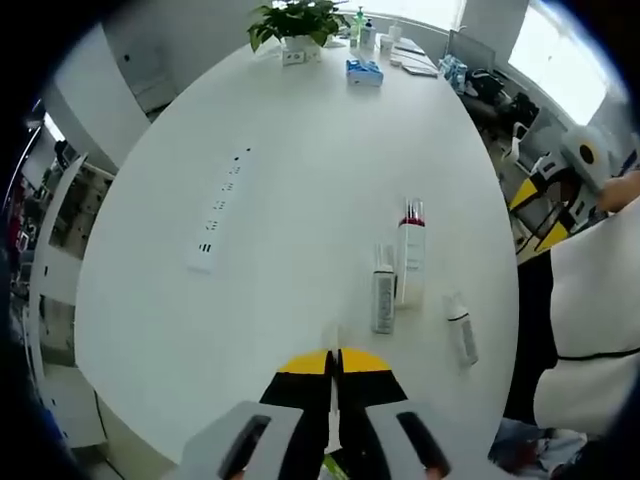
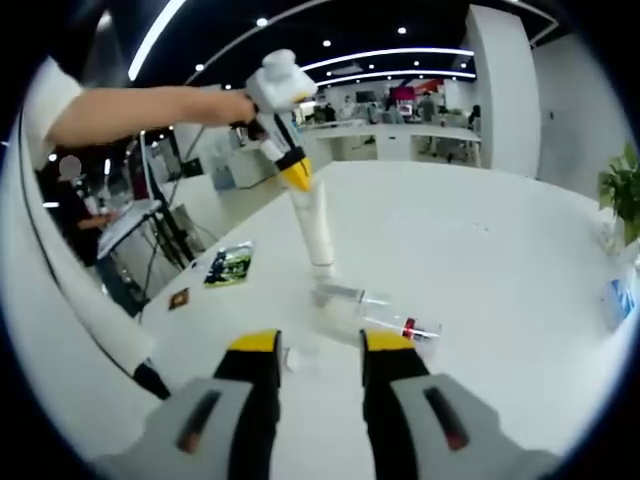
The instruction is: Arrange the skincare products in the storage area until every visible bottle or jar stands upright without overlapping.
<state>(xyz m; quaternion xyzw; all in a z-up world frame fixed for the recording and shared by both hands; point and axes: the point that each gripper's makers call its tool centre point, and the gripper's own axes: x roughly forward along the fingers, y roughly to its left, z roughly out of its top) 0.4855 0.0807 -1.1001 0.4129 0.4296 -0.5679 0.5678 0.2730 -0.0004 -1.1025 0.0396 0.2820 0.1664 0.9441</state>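
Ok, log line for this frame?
left tongs: shut on white tube, upright | right tongs: open | clear bottle: lying flat | task: unfinished

White table [image 1: 300, 180] and white power strip [image 1: 218, 212]; bottles white, one red-capped [image 1: 411, 238], one grey-labelled [image 1: 383, 296]; gripper jaws black with yellow tips; green plant [image 1: 296, 20]; blue packet [image 1: 364, 71]

You work at a large white oval table [image 1: 300, 200] holding a power strip [image 1: 220, 210] and a potted plant [image 1: 296, 22]. Bright windows [image 1: 560, 60] lie beyond; ceiling light strips [image 2: 390, 55] run overhead past a white pillar [image 2: 500, 90].
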